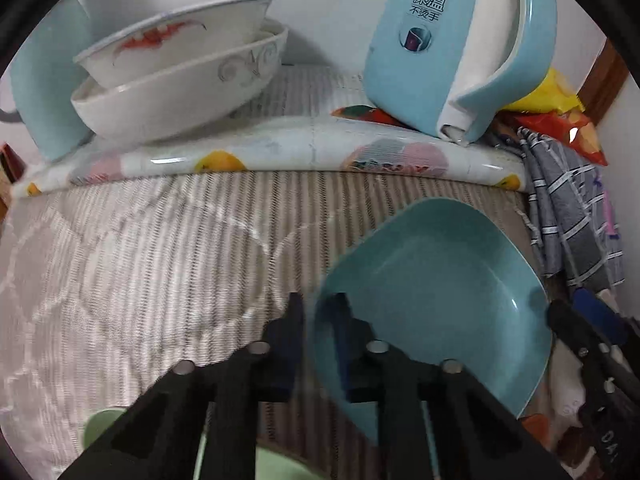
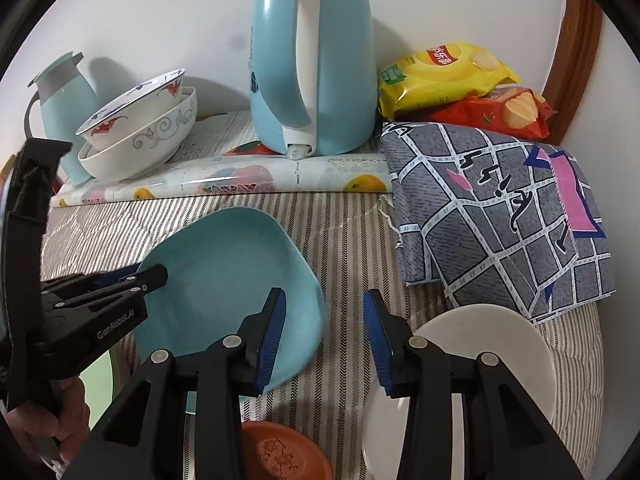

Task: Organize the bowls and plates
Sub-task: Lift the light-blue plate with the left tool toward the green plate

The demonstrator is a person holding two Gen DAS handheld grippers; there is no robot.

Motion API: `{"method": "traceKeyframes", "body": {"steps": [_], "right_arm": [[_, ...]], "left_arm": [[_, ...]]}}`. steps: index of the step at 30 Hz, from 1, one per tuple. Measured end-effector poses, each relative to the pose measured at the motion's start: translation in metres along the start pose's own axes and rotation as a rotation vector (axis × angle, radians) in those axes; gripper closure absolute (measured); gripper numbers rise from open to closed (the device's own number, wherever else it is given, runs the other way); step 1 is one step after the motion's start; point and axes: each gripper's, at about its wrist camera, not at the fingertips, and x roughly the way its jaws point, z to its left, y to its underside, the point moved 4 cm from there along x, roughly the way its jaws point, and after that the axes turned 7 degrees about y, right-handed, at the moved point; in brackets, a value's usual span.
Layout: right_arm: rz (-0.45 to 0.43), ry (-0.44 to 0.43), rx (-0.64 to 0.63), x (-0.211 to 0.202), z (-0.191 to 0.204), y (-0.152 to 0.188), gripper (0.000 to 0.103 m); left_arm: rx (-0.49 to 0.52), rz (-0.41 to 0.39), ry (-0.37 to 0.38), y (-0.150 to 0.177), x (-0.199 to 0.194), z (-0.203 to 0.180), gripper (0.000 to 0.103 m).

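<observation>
My left gripper [image 1: 316,312] is shut on the rim of a teal square plate [image 1: 436,292], one finger inside and one outside, and holds it tilted above the striped cloth. The same plate [image 2: 224,276] shows in the right wrist view with the left gripper [image 2: 160,274] on its left edge. My right gripper [image 2: 324,312] is open and empty, just right of the plate. A white plate [image 2: 480,340] lies under its right finger. Two white patterned bowls [image 2: 140,132] are nested at the back left; they also show in the left wrist view [image 1: 180,76].
A blue kettle [image 2: 312,60] stands at the back on a fruit-print mat [image 2: 240,184]. A blue thermos [image 2: 64,92] is behind the bowls. Snack bags [image 2: 444,76] and a grey checked cloth [image 2: 500,208] lie at right. A brown saucer [image 2: 284,452] and a green plate [image 2: 98,380] sit near.
</observation>
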Motion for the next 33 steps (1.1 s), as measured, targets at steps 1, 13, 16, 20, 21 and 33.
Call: {"method": "traceKeyframes", "body": {"steps": [1,13,16,20,21,33], "right_arm": [[0.002,0.0,-0.005,0.001,0.001,0.0,0.063],[0.027,-0.028,-0.049,0.017,0.026,-0.006,0.063],[0.034,-0.011,-0.061,0.022,0.03,-0.006,0.067],[0.068,-0.004,-0.044,0.034,0.03,-0.008,0.074],[0.077,-0.002,-0.039,0.037,0.03,-0.008,0.078],[0.059,0.017,-0.031,0.04,0.035,-0.007,0.092]], "left_arm": [[-0.003,-0.008,0.003,0.0,-0.001,0.001,0.093],[-0.02,0.001,-0.012,0.0,-0.01,0.027,0.089],[-0.017,0.001,-0.007,-0.001,-0.008,0.028,0.088],[-0.019,0.002,-0.001,-0.002,-0.006,0.027,0.088],[-0.018,0.0,-0.001,-0.002,-0.005,0.026,0.088],[0.003,-0.046,0.019,-0.007,-0.01,0.015,0.091]]}}
